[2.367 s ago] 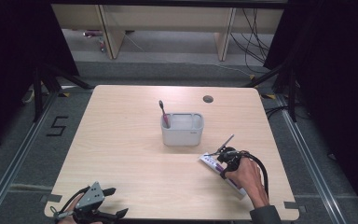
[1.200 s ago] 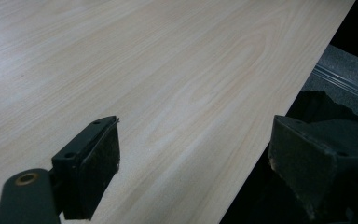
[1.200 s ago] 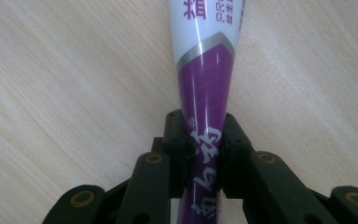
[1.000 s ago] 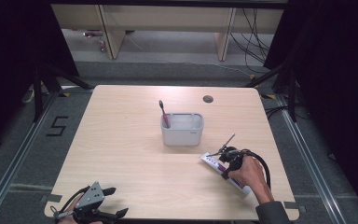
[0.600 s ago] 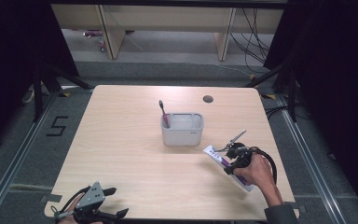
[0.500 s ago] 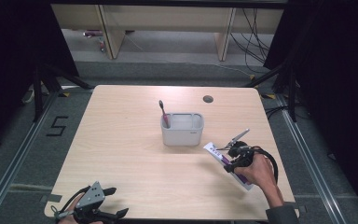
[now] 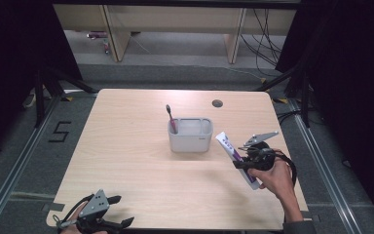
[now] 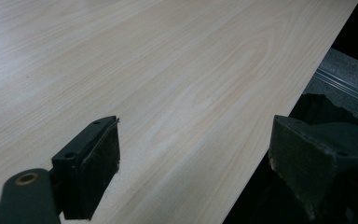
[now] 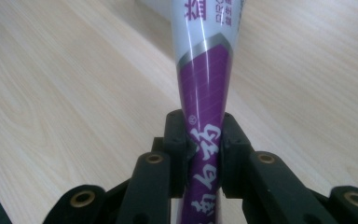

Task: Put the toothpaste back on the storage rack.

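The right gripper (image 7: 246, 163) is holding the toothpaste tube (image 7: 233, 153) clamped between its jaws, and it is now lifting the tube off the counter (image 7: 126, 146). In the earlier pictures the tube was lying flat near the right front edge; now it is raised and tilted, with its white end pointing up and toward the grey holder (image 7: 190, 135). The hand is also sitting further right and nearer to the holder than before. In the right gripper view the pads are pressing on the purple part of the tube (image 9: 204, 116). I judge that the pick is done and the carry to the holder is starting. A toothbrush (image 7: 170, 117) is standing in the holder's left compartment, as before. The left gripper (image 7: 112, 222) is resting at the front left edge with jaws apart and nothing between them, and it is not moving.
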